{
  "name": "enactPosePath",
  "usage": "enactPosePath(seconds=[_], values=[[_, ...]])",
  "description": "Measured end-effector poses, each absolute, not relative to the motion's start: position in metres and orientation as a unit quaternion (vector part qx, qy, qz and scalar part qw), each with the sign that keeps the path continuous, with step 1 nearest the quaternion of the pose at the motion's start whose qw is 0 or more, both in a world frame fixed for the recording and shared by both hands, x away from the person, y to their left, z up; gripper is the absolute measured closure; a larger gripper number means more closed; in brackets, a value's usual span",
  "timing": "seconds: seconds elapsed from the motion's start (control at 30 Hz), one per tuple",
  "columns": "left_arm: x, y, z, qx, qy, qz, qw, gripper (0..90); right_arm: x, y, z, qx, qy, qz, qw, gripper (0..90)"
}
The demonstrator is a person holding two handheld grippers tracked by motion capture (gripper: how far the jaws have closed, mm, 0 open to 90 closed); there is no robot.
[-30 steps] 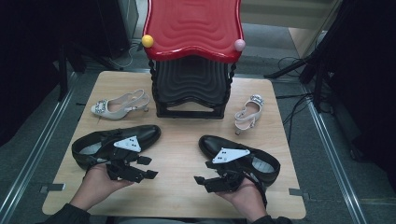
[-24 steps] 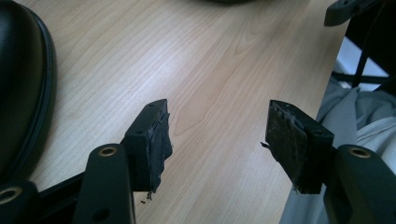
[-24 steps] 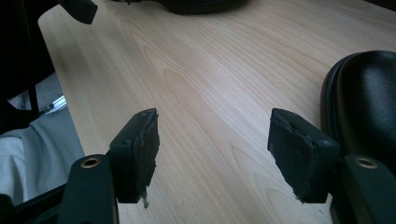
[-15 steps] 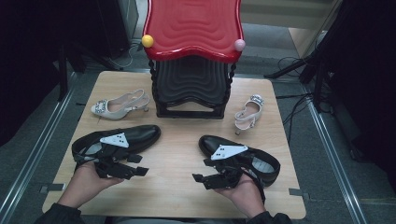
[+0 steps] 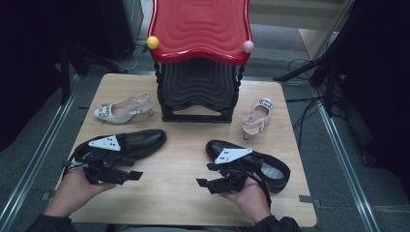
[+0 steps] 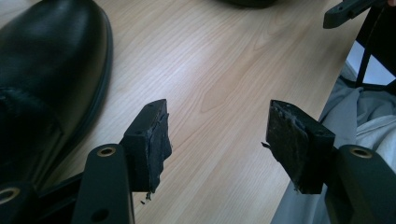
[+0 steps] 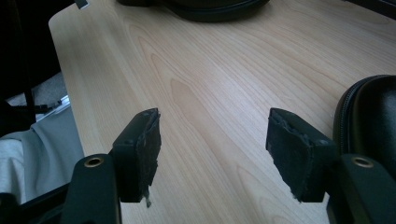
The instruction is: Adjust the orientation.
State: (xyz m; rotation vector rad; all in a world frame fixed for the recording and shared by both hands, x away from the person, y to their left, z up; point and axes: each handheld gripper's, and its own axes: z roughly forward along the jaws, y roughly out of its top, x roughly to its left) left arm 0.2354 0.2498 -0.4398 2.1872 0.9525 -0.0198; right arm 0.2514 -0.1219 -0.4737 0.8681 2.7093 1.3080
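Observation:
Two black leather shoes lie on the wooden table (image 5: 183, 159), one at the left (image 5: 140, 140) and one at the right (image 5: 270, 166). My left gripper (image 5: 131, 169) hovers by the front of the left shoe, jaws pointing right, open and empty. In the left gripper view that shoe (image 6: 42, 60) lies just left of the left gripper (image 6: 217, 140). My right gripper (image 5: 205, 175) is over the near side of the right shoe, jaws pointing left, open and empty. The right gripper view shows the right gripper (image 7: 212, 149) above bare wood, the shoe's toe (image 7: 373, 116) at its right.
A black stacked stand (image 5: 200, 87) with a red wavy top (image 5: 200, 29) sits at the table's back centre. A pale slingback heel (image 5: 123, 110) lies to its left and another (image 5: 256, 118) to its right. The person's grey trouser leg (image 6: 355, 121) is beyond the front edge.
My left gripper has slid left along the left black shoe, toward its heel. The right gripper has shifted only slightly. Both stay open.

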Motion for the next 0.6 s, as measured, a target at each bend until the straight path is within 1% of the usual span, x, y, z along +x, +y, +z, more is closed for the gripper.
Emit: enactPosePath(seconds=[0.27, 0.43, 0.6], values=[[0.234, 0.266, -0.432, 0.848, 0.387, 0.003, 0.362, 39.3, 0.251, -0.115, -0.476, 0.264, 0.875, 0.406, 0.007, 35.5], [0.234, 0.273, -0.433, 0.859, 0.388, 0.013, 0.334, 39.3, 0.253, -0.114, -0.477, 0.26, 0.877, 0.405, 0.005, 35.3], [0.233, 0.284, -0.432, 0.853, 0.401, 0.014, 0.333, 39.1, 0.253, -0.113, -0.478, 0.258, 0.879, 0.402, 0.005, 35.2]])
